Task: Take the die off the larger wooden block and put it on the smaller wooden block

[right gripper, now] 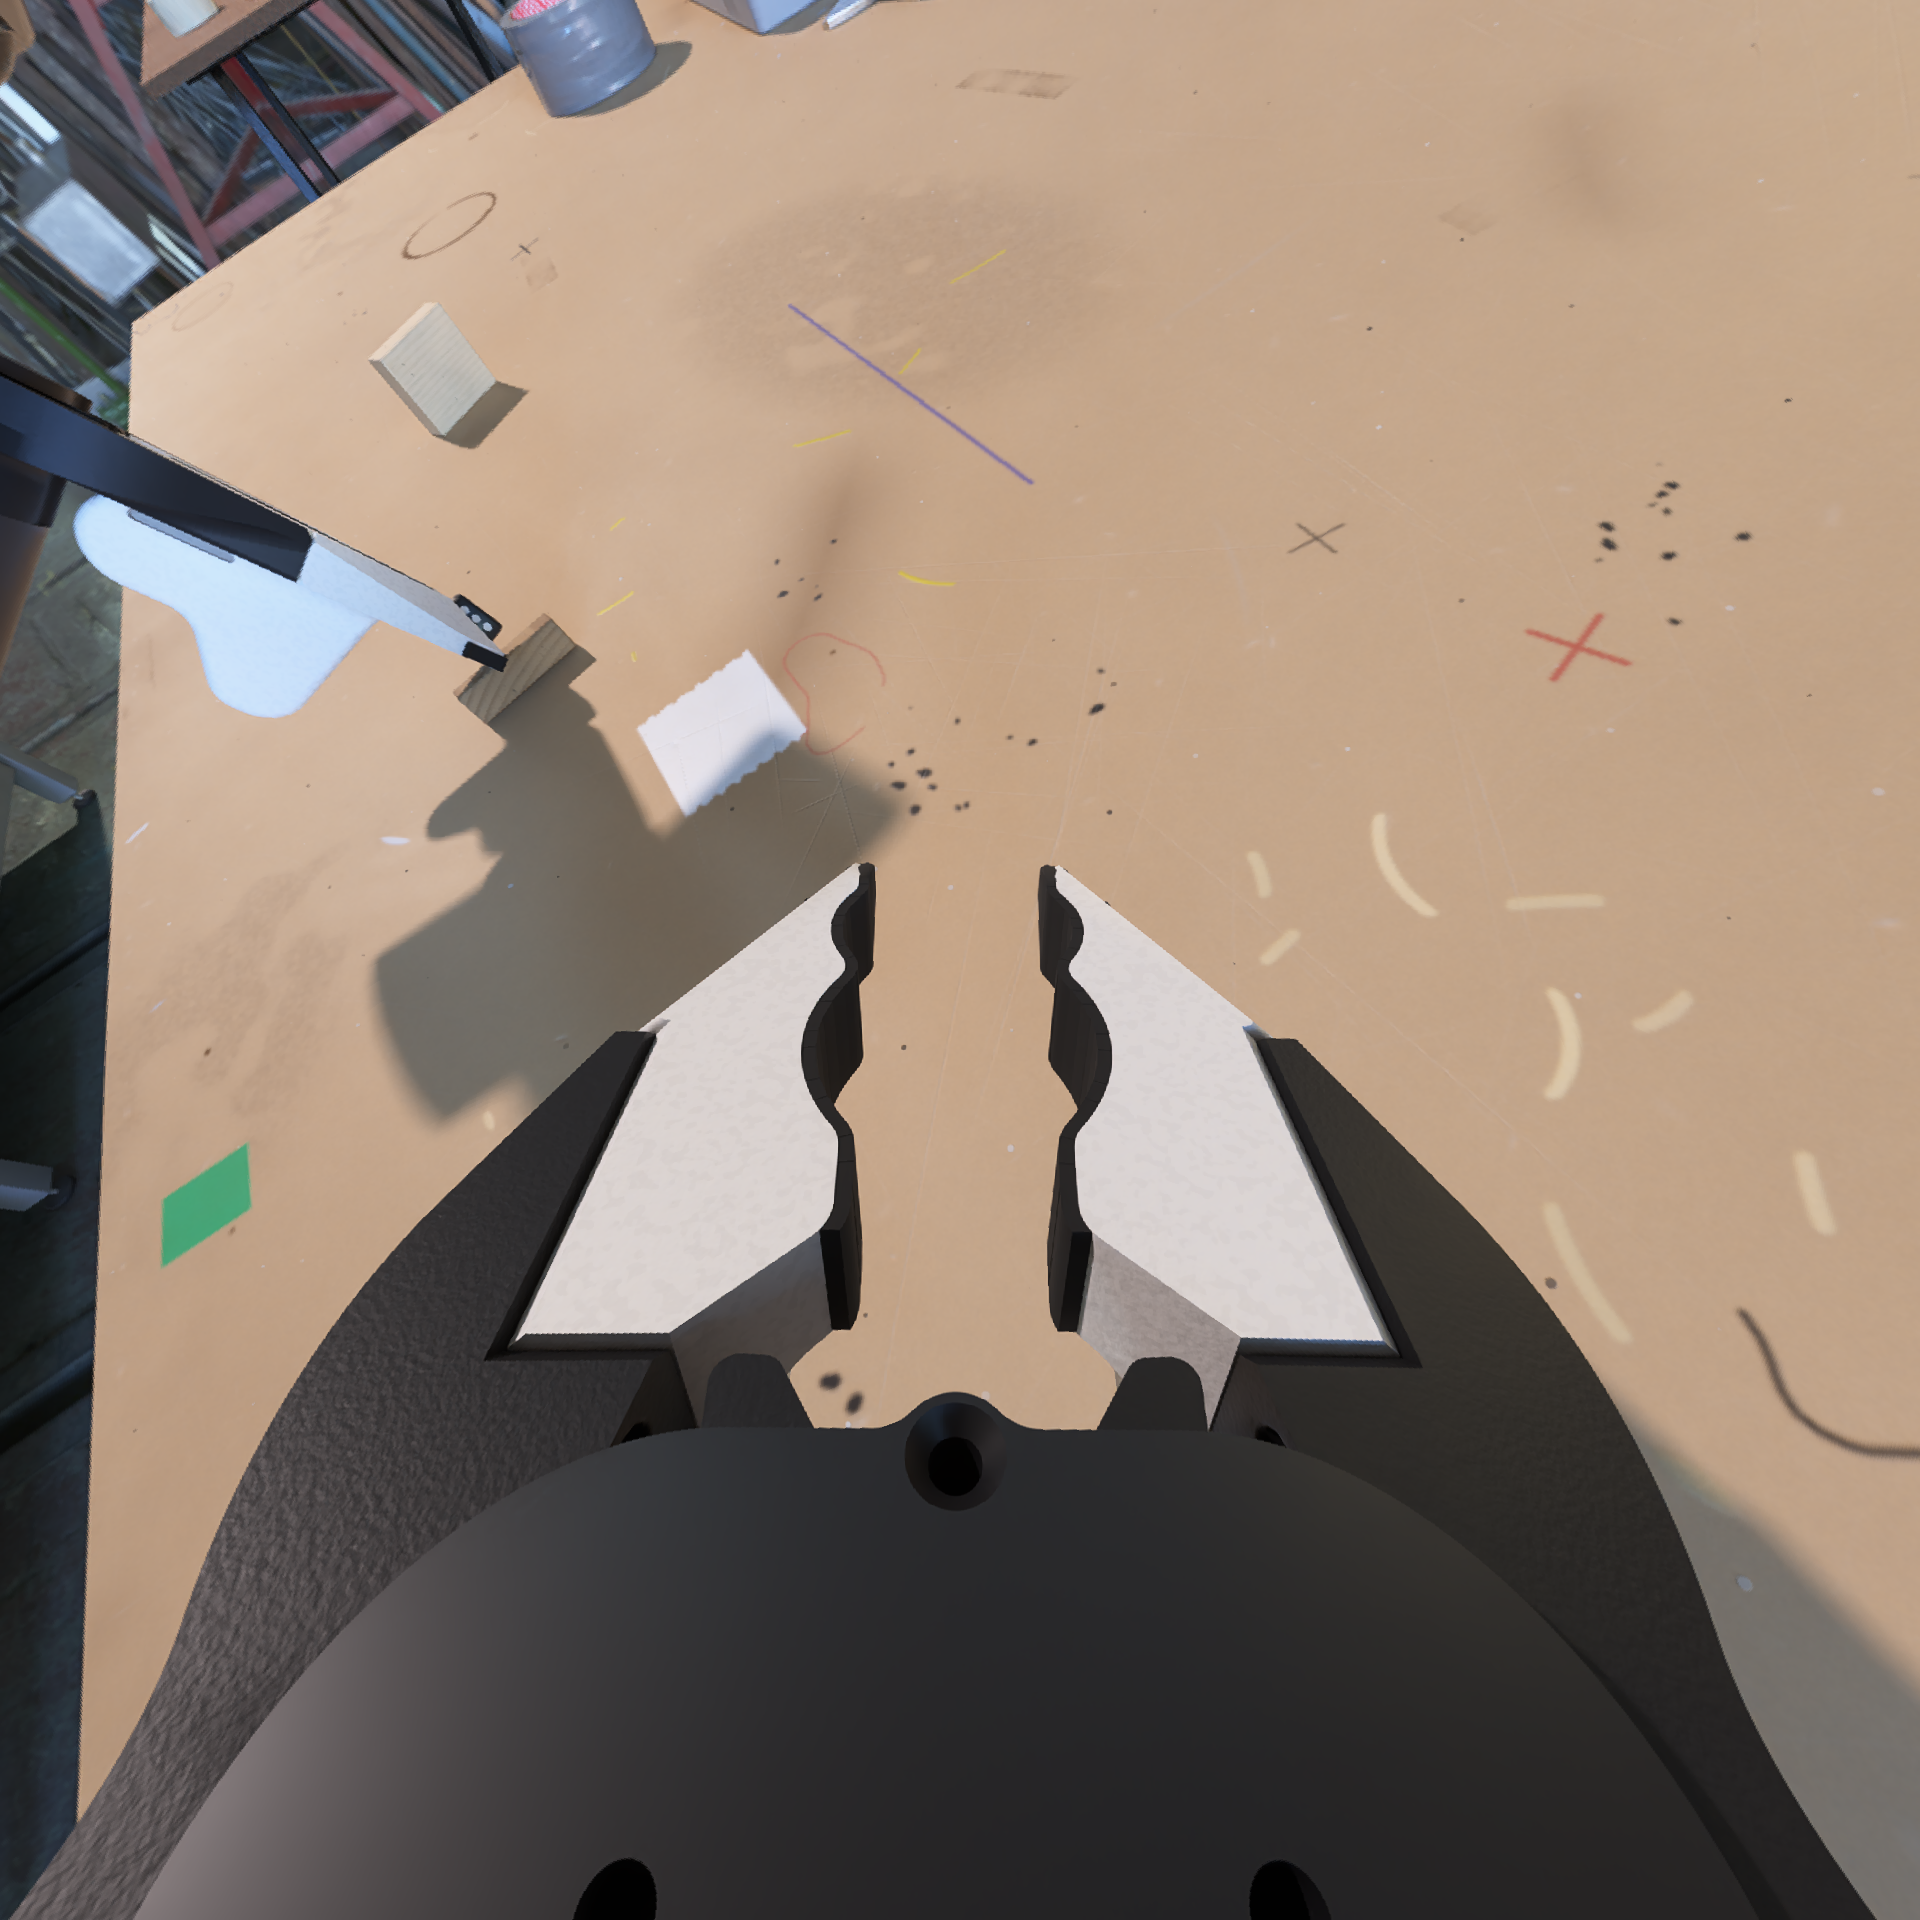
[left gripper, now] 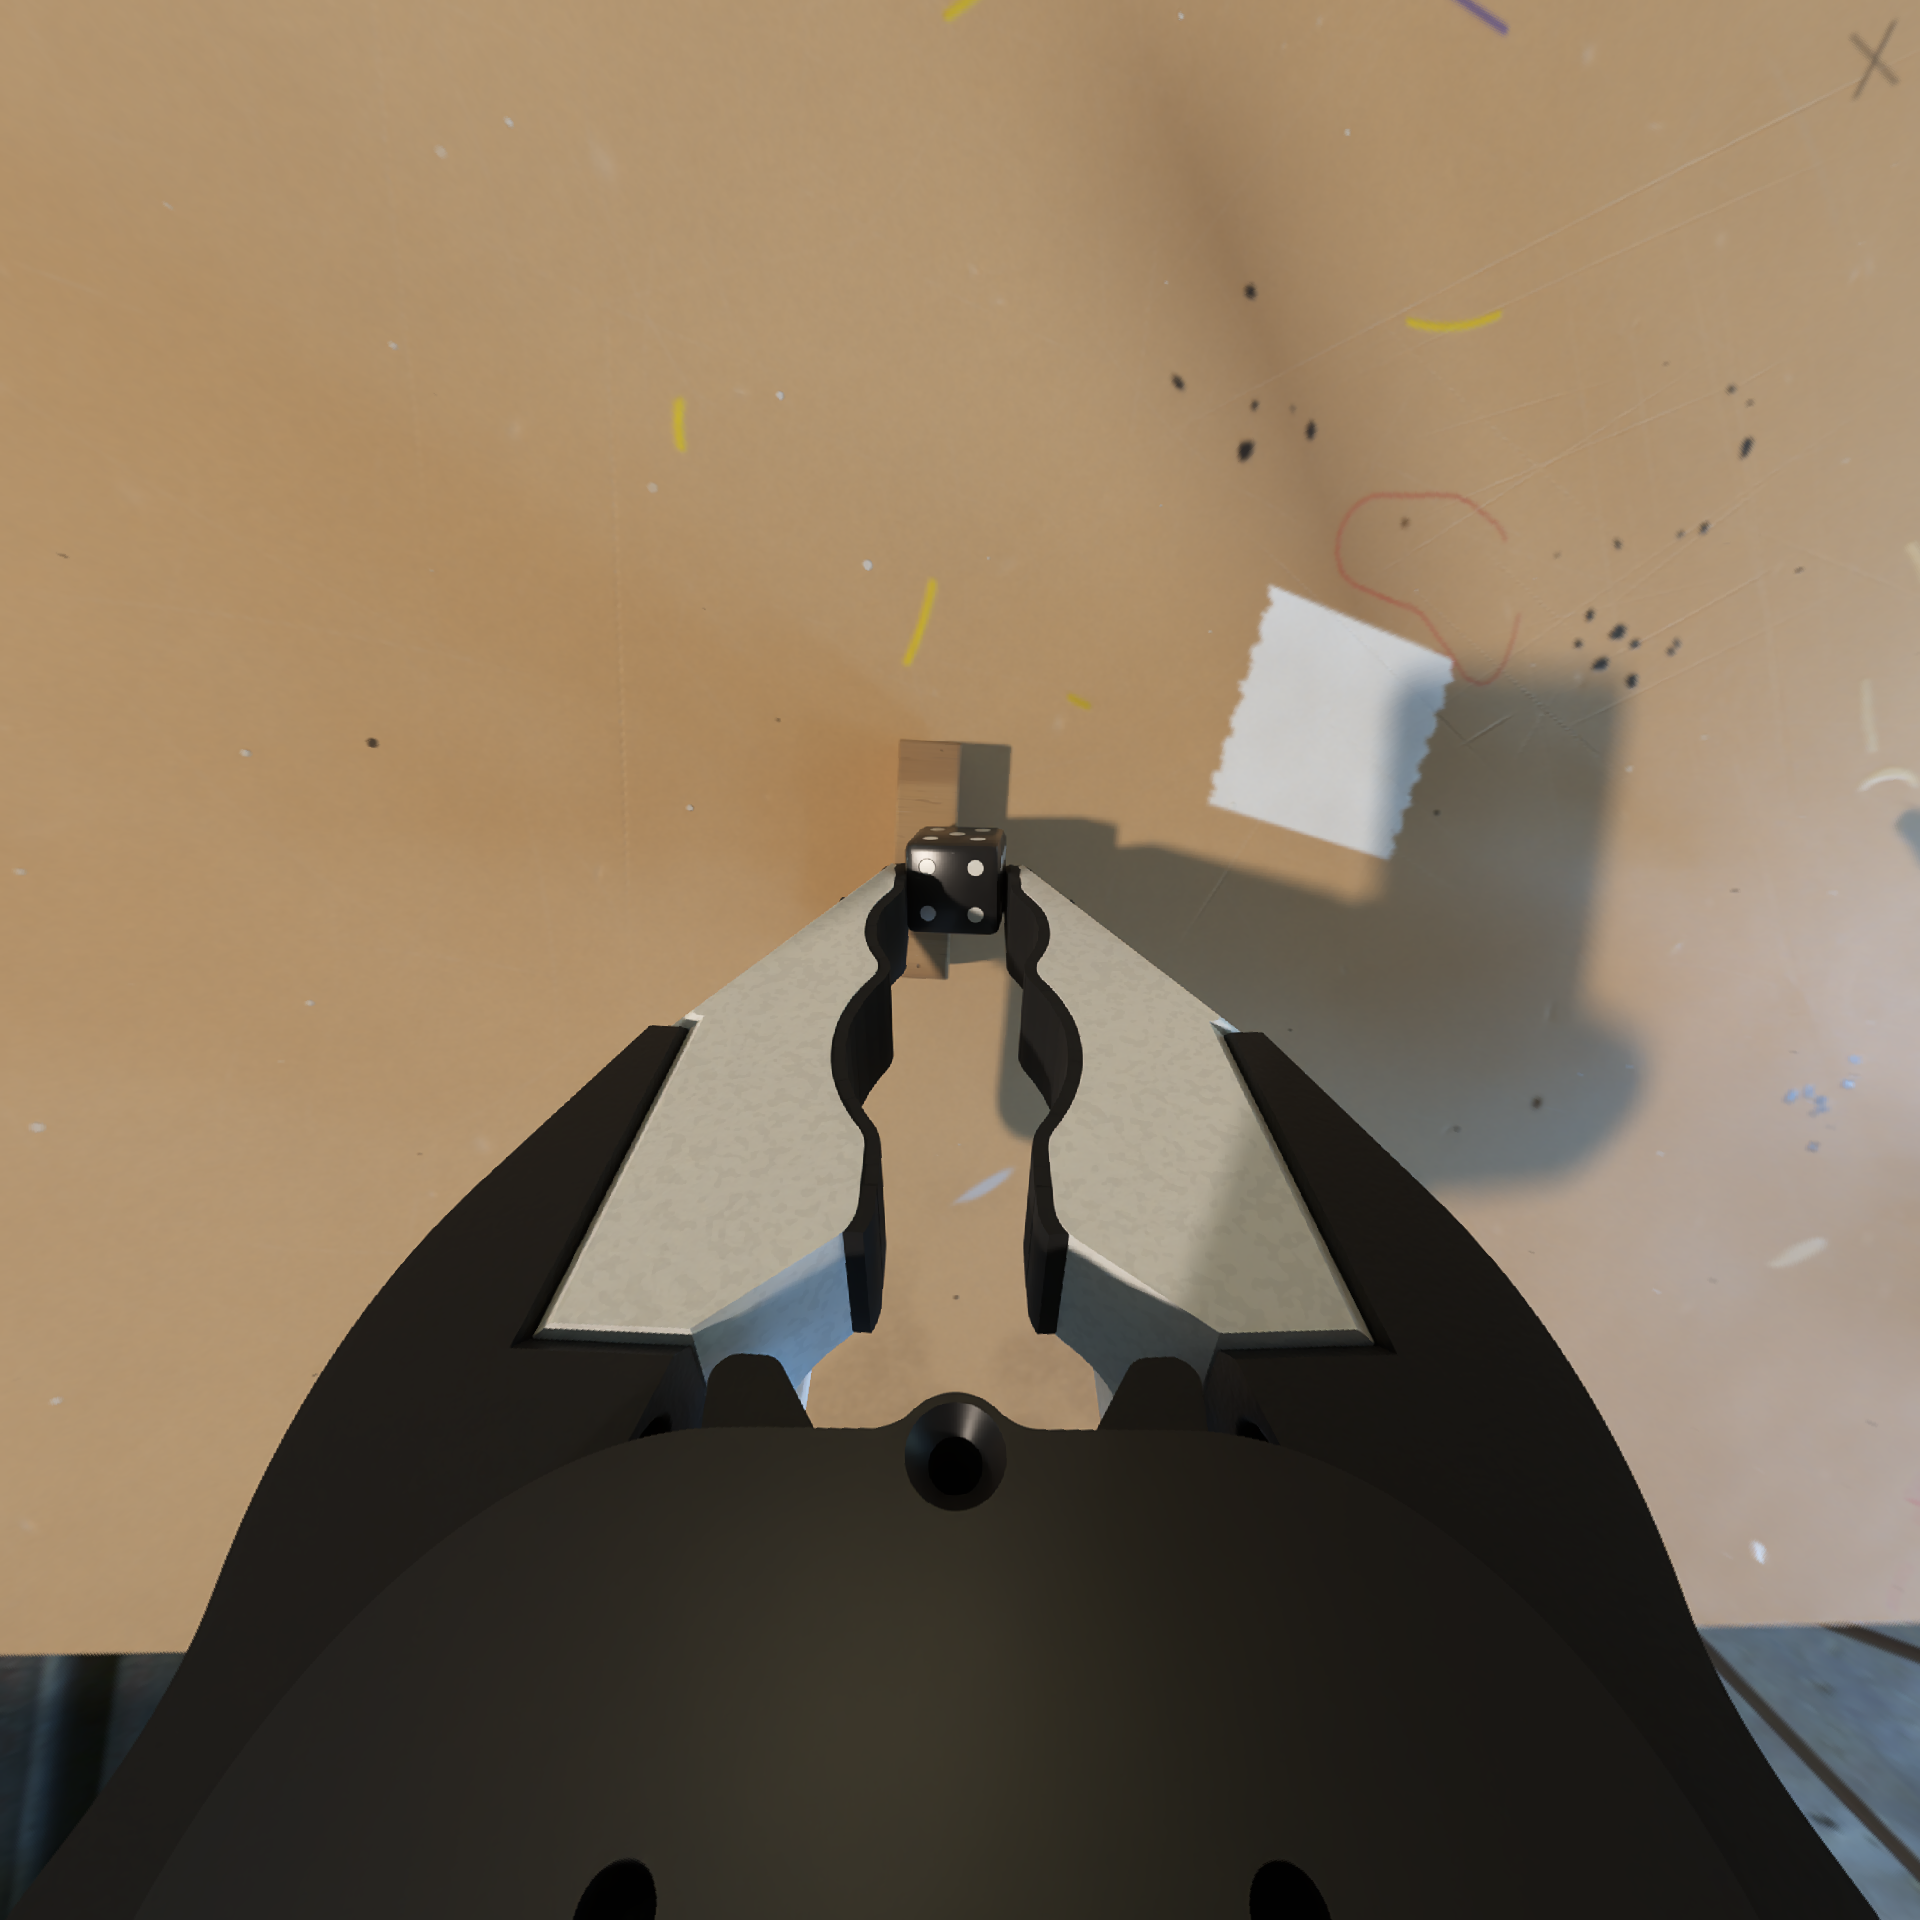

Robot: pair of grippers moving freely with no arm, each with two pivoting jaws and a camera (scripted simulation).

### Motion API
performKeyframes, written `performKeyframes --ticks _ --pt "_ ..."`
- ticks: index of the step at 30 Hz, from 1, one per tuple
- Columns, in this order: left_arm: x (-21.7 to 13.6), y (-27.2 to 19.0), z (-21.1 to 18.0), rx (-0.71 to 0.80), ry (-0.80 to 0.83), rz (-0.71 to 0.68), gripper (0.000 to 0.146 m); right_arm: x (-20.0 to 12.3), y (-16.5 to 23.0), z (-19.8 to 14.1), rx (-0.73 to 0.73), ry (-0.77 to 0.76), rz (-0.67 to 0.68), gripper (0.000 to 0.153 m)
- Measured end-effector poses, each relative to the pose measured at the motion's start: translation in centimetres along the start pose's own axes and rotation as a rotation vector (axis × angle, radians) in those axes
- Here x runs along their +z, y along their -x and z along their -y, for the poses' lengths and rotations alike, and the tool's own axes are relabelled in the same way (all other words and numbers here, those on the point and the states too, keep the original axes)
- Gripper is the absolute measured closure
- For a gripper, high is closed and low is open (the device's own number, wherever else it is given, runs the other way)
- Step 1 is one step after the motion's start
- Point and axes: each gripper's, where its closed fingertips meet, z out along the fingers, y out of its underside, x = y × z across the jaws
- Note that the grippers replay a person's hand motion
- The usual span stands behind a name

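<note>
My left gripper (left gripper: 956, 902) is shut on the black die with white pips (left gripper: 952, 878). It holds the die just above the smaller, brown wooden block (left gripper: 938, 787), whose near part is hidden behind the die. In the right wrist view the left gripper (right gripper: 480, 636) comes in from the left, with the die (right gripper: 477, 618) at its tips over the same block (right gripper: 525, 670). The larger, pale wooden block (right gripper: 434, 369) lies farther back with nothing on it. My right gripper (right gripper: 956, 883) is open and empty over the bare tabletop.
A white scrap of paper (right gripper: 719, 732) lies right of the smaller block and also shows in the left wrist view (left gripper: 1330, 722). A grey can (right gripper: 582, 47) stands at the far edge. A green patch (right gripper: 206, 1205) lies near the table's left edge (right gripper: 116, 727).
</note>
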Motion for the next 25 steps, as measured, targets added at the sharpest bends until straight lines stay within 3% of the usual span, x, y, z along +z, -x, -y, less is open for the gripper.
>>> performKeyframes --ticks 6,9,12,14,16,19,22,25 --pt "-0.4 0.2 0.2 0.102 -0.057 0.068 0.128 0.2 0.3 0.1 -0.034 -0.002 -0.005 0.121" --pt "-0.8 0.4 0.4 0.222 -0.079 0.083 0.101 0.2 0.4 0.2 -0.059 -0.005 -0.015 0.121" --pt "-2.4 0.8 1.6 0.454 -0.161 0.103 0.091 0.2 0.3 0.2 -0.076 -0.006 -0.028 0.121" --pt "-4.0 0.3 2.6 0.645 -0.251 0.051 0.076 0.3 0.2 0.3 -0.083 -0.007 -0.037 0.121" --pt "-5.1 -0.9 2.4 0.828 -0.303 -0.068 0.075 0.4 0.2 0.4 -0.087 -0.006 -0.043 0.121" --pt "-5.3 -2.2 -0.1 1.049 -0.198 -0.301 0.066 0.7 0.2 0.5 -0.095 -0.005 -0.044 0.121" --pt "-3.9 -1.6 -0.1 1.186 -0.138 -0.331 0.043 1.0 0.9 1.0 -0.107 -0.009 -0.023 0.121" --pt "-2.1 -1.0 0.0 1.295 -0.049 -0.378 0.03 1.2 2.9 3.4 -0.13 -0.008 0.108 0.122"
